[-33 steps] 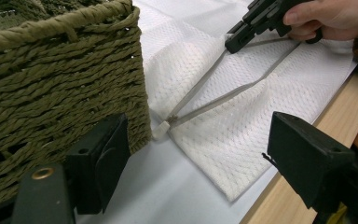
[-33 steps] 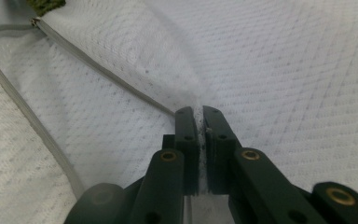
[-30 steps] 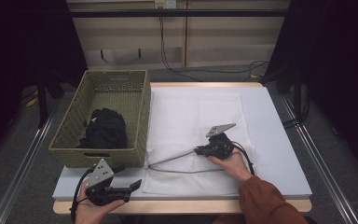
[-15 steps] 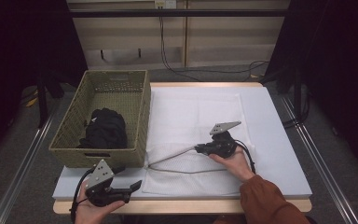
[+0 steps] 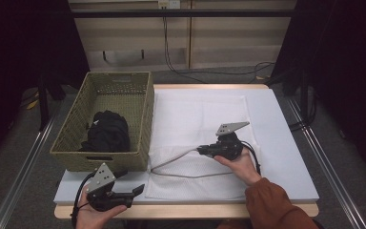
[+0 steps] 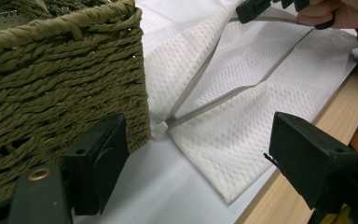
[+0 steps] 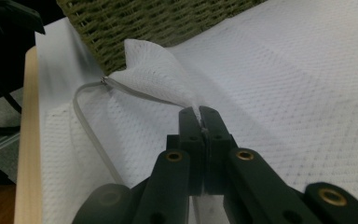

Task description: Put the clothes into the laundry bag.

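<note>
Table (image 5: 286, 143): I had it padded in white, so everything lay flat within reach of both hands.
Wicker basket (image 5: 124, 95): it stood at the table's left, and a dark bundle (image 5: 106, 131), clothing I believe though the view was too dim to be sure, lay inside it.
Mesh laundry bag (image 5: 200, 119): spread flat on the padding just right of the basket, mouth toward my side, which left its zipper edge easy to reach.
Zipper opening (image 6: 205, 105): its grey tape split into two strands from the end stop near the basket's corner, so the mouth was partly open.
Right gripper (image 7: 200, 119): I had its jaws pressed fully together on the upper zipper edge of the bag, lifting that edge off the lower layer; I judged this grip was meant to hold the mouth up and open.
Left gripper (image 5: 136, 191): it hovered at the table's near-left corner, jaws wide apart with nothing between them, aimed at the end stop, presumably ready to take the other edge.
</note>
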Demonstrator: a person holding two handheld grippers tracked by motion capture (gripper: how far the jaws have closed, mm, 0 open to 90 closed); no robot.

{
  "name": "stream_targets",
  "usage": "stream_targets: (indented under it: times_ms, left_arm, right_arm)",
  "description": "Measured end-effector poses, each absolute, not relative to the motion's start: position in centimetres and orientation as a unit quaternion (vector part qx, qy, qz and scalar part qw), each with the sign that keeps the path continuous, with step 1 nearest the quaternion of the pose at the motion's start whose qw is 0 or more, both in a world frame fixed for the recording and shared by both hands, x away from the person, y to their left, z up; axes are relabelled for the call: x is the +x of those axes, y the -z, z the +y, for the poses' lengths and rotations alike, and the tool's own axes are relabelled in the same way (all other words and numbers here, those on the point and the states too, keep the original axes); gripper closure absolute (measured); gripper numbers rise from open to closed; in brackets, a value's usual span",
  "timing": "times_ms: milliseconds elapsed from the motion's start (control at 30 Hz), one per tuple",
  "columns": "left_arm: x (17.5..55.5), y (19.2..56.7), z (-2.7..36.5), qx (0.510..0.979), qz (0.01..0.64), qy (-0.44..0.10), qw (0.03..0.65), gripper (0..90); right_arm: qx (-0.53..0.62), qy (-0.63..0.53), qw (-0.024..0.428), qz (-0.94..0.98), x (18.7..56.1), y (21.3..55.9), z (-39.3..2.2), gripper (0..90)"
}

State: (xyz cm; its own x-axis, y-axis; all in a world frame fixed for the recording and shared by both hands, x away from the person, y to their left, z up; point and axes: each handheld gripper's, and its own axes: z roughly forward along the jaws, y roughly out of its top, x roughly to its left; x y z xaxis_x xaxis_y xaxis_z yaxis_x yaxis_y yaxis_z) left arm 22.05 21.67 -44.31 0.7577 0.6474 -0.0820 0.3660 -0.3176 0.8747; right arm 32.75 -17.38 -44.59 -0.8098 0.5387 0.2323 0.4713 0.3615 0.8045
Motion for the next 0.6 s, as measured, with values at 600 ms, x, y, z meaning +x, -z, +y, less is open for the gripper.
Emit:
stream_targets:
  times_ms: [600]
  left_arm:
    - [21.7,44.2,21.7,0.797,0.318,-0.143,0.493,19.3]
  right_arm:
    - [0.299,-0.5,0.031,0.812,32.5,43.3,-17.1,88.9]
